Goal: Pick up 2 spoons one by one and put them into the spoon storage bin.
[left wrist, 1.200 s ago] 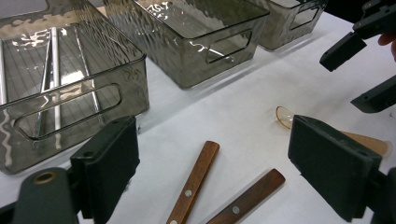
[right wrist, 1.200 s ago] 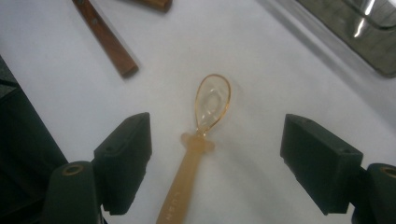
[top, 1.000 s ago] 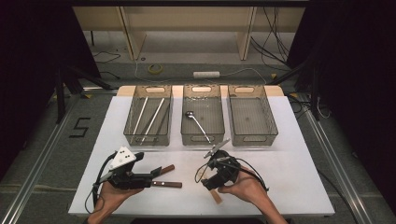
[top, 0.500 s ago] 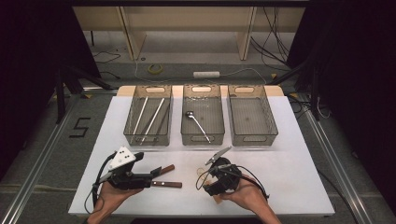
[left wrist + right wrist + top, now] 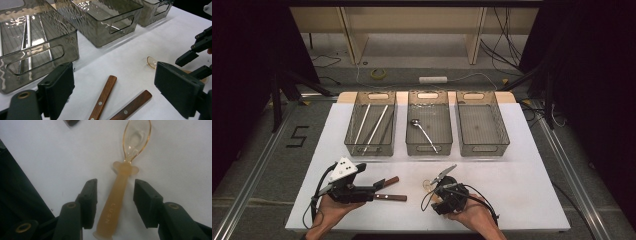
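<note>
Jaws of our right gripper [image 5: 115, 195] have been closing around the amber spoon [image 5: 122, 185], not yet touching; its handle end is cut off.

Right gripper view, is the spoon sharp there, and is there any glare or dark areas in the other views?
Right gripper view: the amber spoon is fairly sharp, its lettering readable, the near jaws soft. Left gripper view: bright glints on the clear bins, the near jaws blurred. High view: the table is evenly lit, its surroundings dark.

Spoon [image 5: 117, 202] handle end cut by bottom edge, 2 wooden handles [image 5: 103, 96] cut off likewise
</note>
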`<state>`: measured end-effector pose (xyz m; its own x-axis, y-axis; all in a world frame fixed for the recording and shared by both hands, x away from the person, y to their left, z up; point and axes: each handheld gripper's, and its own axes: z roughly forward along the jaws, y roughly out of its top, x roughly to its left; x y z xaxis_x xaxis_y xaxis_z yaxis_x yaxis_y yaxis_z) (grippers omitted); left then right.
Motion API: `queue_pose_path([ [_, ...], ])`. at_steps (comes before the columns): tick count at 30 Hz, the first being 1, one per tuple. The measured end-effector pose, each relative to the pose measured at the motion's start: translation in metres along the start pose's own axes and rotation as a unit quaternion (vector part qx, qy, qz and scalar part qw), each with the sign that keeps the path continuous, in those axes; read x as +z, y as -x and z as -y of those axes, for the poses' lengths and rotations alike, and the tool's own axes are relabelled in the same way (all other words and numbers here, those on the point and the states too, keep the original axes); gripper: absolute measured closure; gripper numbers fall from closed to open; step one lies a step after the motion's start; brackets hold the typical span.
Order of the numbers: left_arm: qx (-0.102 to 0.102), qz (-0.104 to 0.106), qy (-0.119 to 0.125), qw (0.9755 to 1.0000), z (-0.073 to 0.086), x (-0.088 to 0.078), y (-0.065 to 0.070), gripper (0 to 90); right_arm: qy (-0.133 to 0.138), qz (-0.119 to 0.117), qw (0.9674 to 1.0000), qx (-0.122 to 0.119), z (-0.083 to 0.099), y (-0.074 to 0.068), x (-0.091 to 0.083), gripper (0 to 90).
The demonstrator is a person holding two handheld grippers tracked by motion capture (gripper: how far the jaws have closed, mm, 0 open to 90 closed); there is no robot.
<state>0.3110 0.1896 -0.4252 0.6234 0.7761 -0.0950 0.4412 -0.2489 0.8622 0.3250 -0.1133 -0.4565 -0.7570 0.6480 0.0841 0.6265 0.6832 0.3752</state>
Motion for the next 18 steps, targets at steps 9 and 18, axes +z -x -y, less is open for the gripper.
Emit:
queue_pose_path([
  [9,0.000,-0.001,0.000,1.0000,0.0000,-0.0001,-0.0003,15.5,-0.010,0.003,0.9999,-0.001,0.0019,0.0002,0.0063,62.9],
  [18,0.001,0.000,-0.001,1.0000,0.0000,0.0001,0.0000,15.5,-0.010,0.023,0.9996,-0.011,0.0018,-0.0021,0.0071,69.6],
])
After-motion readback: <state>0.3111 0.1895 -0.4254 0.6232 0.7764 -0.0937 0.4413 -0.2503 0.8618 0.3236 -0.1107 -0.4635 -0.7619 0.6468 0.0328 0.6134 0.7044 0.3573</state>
